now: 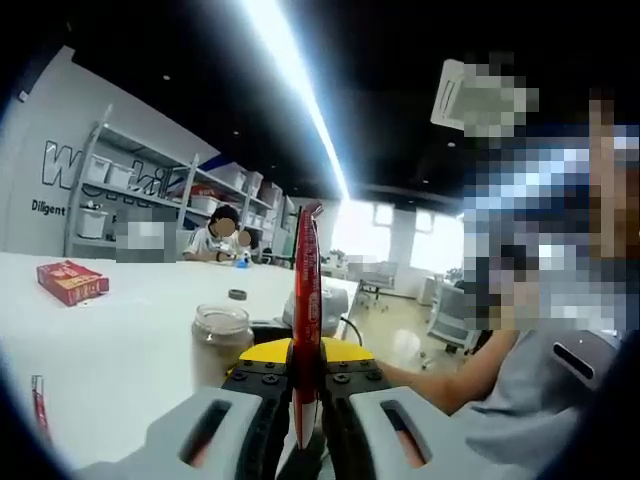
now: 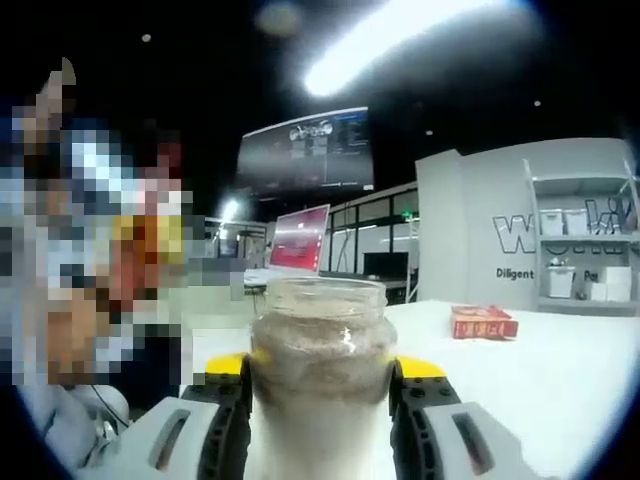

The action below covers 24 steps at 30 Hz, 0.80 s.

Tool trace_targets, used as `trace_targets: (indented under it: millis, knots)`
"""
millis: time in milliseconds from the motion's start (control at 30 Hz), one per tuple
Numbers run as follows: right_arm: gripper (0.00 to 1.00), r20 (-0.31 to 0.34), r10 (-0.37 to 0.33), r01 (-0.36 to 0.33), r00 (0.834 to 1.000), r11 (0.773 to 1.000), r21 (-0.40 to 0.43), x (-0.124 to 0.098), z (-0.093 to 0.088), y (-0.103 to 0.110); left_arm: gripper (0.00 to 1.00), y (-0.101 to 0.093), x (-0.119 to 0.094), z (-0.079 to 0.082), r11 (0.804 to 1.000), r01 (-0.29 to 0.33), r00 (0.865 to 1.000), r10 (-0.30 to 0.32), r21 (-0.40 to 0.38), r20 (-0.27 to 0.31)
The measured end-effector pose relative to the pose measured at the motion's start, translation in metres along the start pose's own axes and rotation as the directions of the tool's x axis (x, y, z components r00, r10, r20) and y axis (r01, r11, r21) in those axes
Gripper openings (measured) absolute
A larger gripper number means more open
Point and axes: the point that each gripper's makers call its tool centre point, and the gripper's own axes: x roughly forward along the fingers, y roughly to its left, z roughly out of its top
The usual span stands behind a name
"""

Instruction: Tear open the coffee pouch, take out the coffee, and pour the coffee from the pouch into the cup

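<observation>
My left gripper (image 1: 306, 400) is shut on a red coffee pouch (image 1: 306, 300), a thin stick held upright and seen edge-on, its top rising above the jaws. Just left of it on the white table (image 1: 110, 350) stands a glass cup (image 1: 220, 340) holding brownish powder. In the right gripper view that same glass cup (image 2: 318, 350) fills the space between the jaws of my right gripper (image 2: 320, 400), which is shut on its sides. The cup stands upright with its mouth open.
A red box (image 1: 72, 282) lies on the table to the left, seen too as the red box (image 2: 484, 322). Another red stick (image 1: 38, 405) lies near the table's edge, and a small dark ring (image 1: 237, 294) farther back. A person's arm (image 1: 470, 375) reaches in close by.
</observation>
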Motion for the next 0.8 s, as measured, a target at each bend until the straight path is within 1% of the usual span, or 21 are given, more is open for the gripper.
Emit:
trace_targets:
  millis: [100, 167, 367, 567, 633, 733, 767, 800]
  knots:
    - [0.54, -0.001, 0.013, -0.013, 1.000, 1.000, -0.002, 0.000, 0.000, 0.002, 0.12, -0.001, 0.003, -0.001, 1.000, 0.003, 1.000, -0.003, 0.001, -0.006]
    - [0.54, -0.004, 0.029, -0.029, 1.000, 1.000, 0.000, 0.000, -0.001, -0.004, 0.12, -0.002, 0.004, -0.002, 1.000, 0.003, 1.000, -0.003, 0.004, -0.009]
    - [0.54, -0.026, 0.092, -0.092, 0.995, 0.996, -0.004, -0.002, -0.001, -0.006, 0.12, -0.002, 0.004, -0.002, 1.000, 0.006, 1.000, -0.006, 0.004, -0.010]
    - [0.54, -0.029, 0.120, -0.120, 0.992, 0.993, 0.000, -0.003, -0.001, -0.007, 0.12, -0.003, 0.004, -0.003, 1.000, 0.004, 1.000, -0.004, 0.007, -0.016]
    - [0.54, -0.026, 0.128, -0.128, 0.991, 0.992, 0.001, -0.004, -0.001, -0.006, 0.12, 0.000, 0.005, -0.003, 1.000, 0.001, 1.000, -0.001, 0.003, -0.021]
    - [0.55, -0.025, 0.134, -0.134, 0.991, 0.991, 0.008, -0.004, -0.001, -0.005, 0.12, 0.003, 0.005, -0.004, 1.000, 0.003, 1.000, -0.003, -0.018, -0.009]
    - [0.56, -0.044, 0.125, -0.124, 0.991, 0.992, 0.012, -0.006, -0.005, -0.005, 0.12, 0.002, 0.005, -0.004, 1.000, 0.003, 1.000, -0.003, -0.019, -0.010]
    - [0.60, -0.081, 0.101, -0.100, 0.992, 0.995, 0.006, -0.009, -0.011, -0.007, 0.12, 0.000, 0.005, -0.005, 1.000, 0.003, 1.000, -0.003, -0.015, -0.014]
